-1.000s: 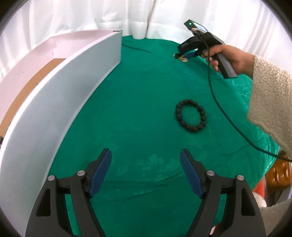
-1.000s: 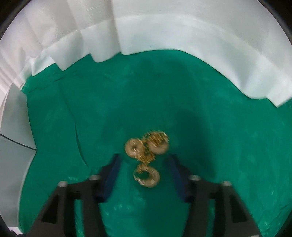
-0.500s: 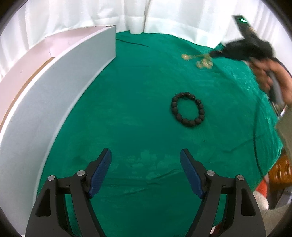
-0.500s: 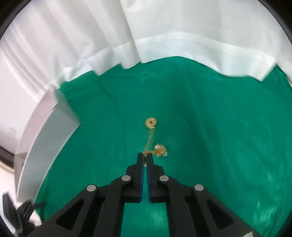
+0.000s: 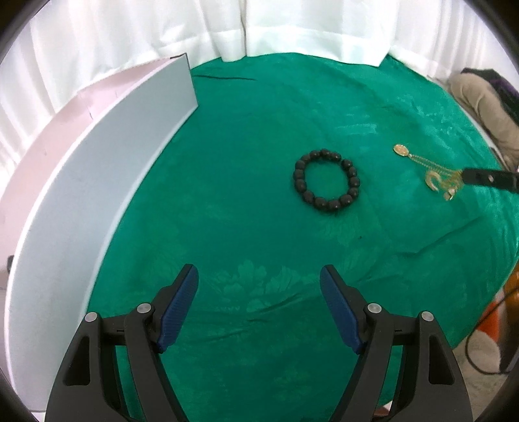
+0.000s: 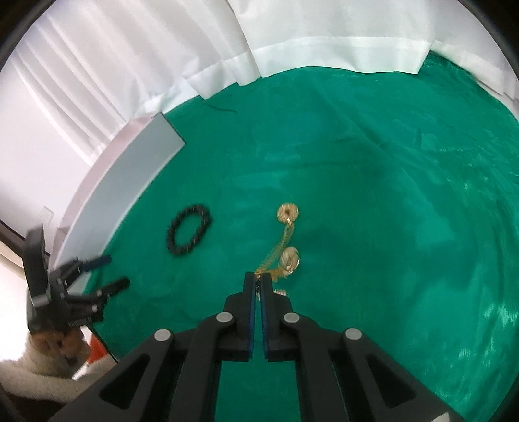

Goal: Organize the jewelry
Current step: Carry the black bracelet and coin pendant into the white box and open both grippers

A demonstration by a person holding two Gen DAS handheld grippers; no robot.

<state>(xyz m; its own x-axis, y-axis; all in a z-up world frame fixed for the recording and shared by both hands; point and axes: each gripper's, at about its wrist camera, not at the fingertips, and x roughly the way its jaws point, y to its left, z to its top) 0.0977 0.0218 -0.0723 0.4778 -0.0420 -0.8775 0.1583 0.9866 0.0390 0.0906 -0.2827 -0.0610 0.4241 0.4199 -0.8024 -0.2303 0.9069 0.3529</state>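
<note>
- Right gripper pinched tight on the gold chain of a gold coin-pendant necklace; blue pads nearly touching, chain caught at the very tips.
- Chain stretched away from the tips across the green tablecloth; farthest coin lying flat on the cloth, a second coin bunched just beside the fingertips.
- Same necklace seen from the left wrist camera, held at the right edge by the dark tips of the right gripper; one coin out ahead, the rest tangled close to the tips. Hard to tell whether the bunched part touches the cloth.
- Left gripper spread wide, nothing between its blue pads, hovering over bare green cloth.
- Black bead bracelet lying flat as a closed ring near the middle of the cloth, ahead of the left gripper, apart from the necklace.
- White box standing along the left edge of the cloth, well apart from both pieces of jewelry.
- White curtain hanging behind the table.
</note>
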